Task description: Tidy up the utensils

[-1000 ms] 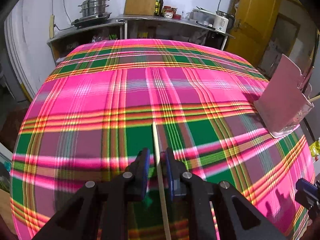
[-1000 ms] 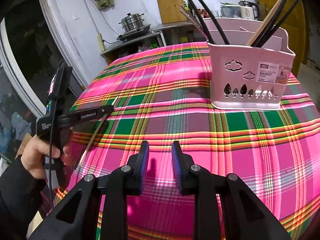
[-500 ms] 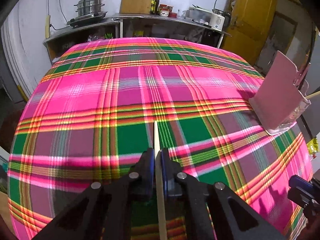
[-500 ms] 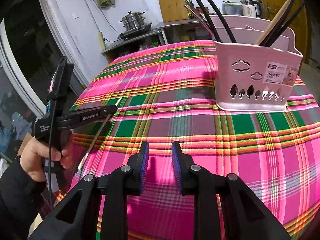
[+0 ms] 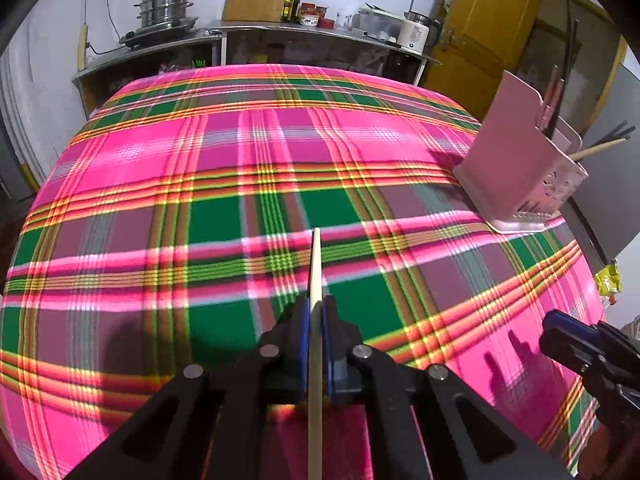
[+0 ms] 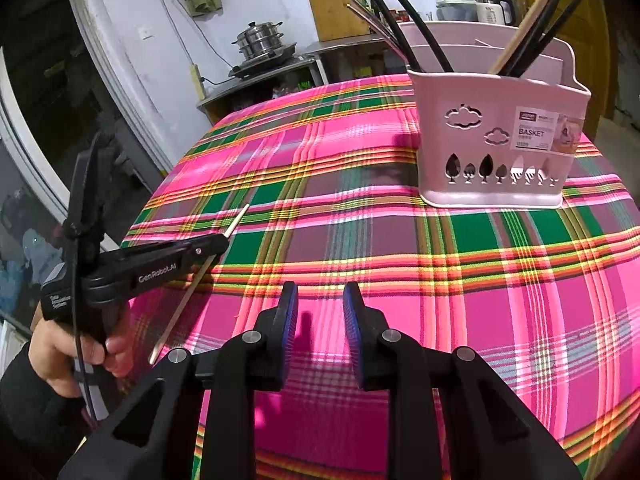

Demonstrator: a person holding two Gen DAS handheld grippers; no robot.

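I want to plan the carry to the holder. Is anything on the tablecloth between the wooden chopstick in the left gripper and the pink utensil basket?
Nothing visible. The left gripper is shut on the chopstick, and only bare plaid tablecloth lies between it and the pink basket. The right gripper hangs open off to the side.

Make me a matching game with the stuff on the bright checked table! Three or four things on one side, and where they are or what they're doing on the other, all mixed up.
Things:
1. wooden chopstick
2. pink basket
3. right gripper
4. steel pot

States:
A. open, with nothing between its jaws
B. on the counter behind the table
C. pinched in the left gripper
D. standing on the tablecloth, with chopsticks inside

Pairs: 1-C, 2-D, 3-A, 4-B
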